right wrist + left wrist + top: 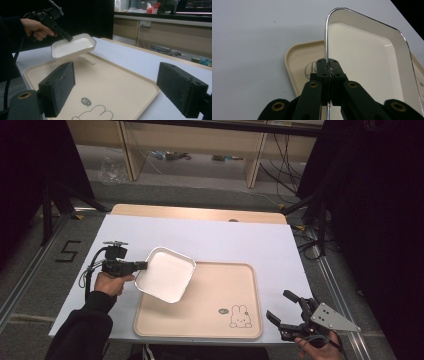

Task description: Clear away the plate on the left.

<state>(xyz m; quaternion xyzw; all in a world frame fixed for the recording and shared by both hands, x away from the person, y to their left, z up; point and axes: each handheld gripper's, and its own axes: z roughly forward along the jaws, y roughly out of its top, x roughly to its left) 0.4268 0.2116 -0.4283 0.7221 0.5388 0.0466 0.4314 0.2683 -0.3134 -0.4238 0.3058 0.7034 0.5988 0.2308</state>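
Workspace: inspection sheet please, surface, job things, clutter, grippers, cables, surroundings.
Surface: white sheet over a wooden table.
Job's things: white dish held by its rim, lifted and tilted above the beige tray, which lies flat and has a rabbit print.
Clutter: nothing seen.
Grippers: left gripper shut on dish rim; right gripper open, empty, beside the tray.
Cables: one trails from left gripper; more on the floor behind.
Surroundings: wooden shelving, dark drapes, floor rails.
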